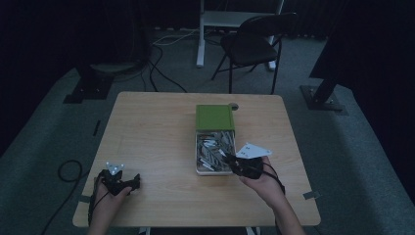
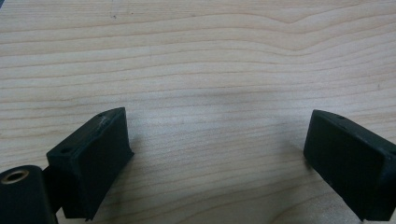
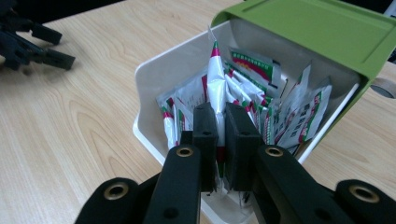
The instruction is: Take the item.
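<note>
Here right gripper [image 3: 221,122] pinches sachet [image 3: 215,84] upright in box [image 3: 173,60].

The high view looked forward and down from above the near side, taking in the whole table [image 1: 156,127], the floor and a chair [image 1: 252,41] beyond. The left gripper view sat very close to the tabletop [image 2: 196,60], facing down onto bare wood between its jaws. The right gripper view looked along its jaws into the box [image 3: 187,60] from close by, facing left across the table. It shared the box [image 1: 215,142] and the left gripper [image 3: 30,44] with the high view.
</note>
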